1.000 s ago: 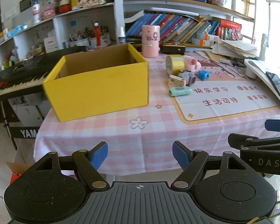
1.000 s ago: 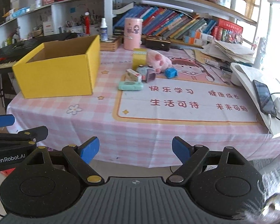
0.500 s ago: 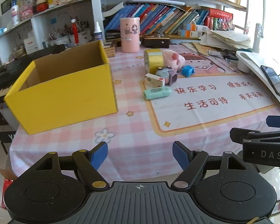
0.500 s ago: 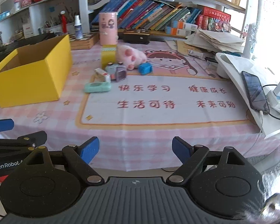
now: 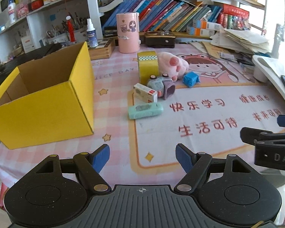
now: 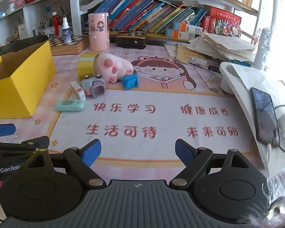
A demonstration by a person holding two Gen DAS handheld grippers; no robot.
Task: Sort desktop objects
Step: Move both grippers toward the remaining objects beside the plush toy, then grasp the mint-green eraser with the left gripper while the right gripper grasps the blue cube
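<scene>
An open yellow cardboard box (image 5: 47,102) (image 6: 19,83) stands at the table's left. Right of it lies a cluster: a yellow tape roll (image 5: 147,66) (image 6: 85,64), a pink plush paw (image 5: 170,65) (image 6: 112,68), a blue cube (image 5: 191,78) (image 6: 130,81), a grey toy camera (image 5: 161,87) (image 6: 94,87), a small white carton (image 5: 145,93) (image 6: 78,91) and a mint green case (image 5: 145,110) (image 6: 70,105). My left gripper (image 5: 142,156) hangs open over the table's near edge, well short of the cluster. My right gripper (image 6: 137,153) is open too, over the printed mat (image 6: 161,119). Both hold nothing.
A pink cylinder (image 5: 128,32) and a dark case (image 5: 159,40) stand behind the cluster, with bookshelves beyond. A paper stack (image 6: 224,45), a white stand (image 6: 243,79) and a plugged-in phone (image 6: 264,114) crowd the right side. A keyboard instrument (image 5: 19,60) lies behind the box.
Both grippers have moved forward toward the table and now hang over its near edge; the box and cluster look larger and closer. Jaw openings are unchanged.
</scene>
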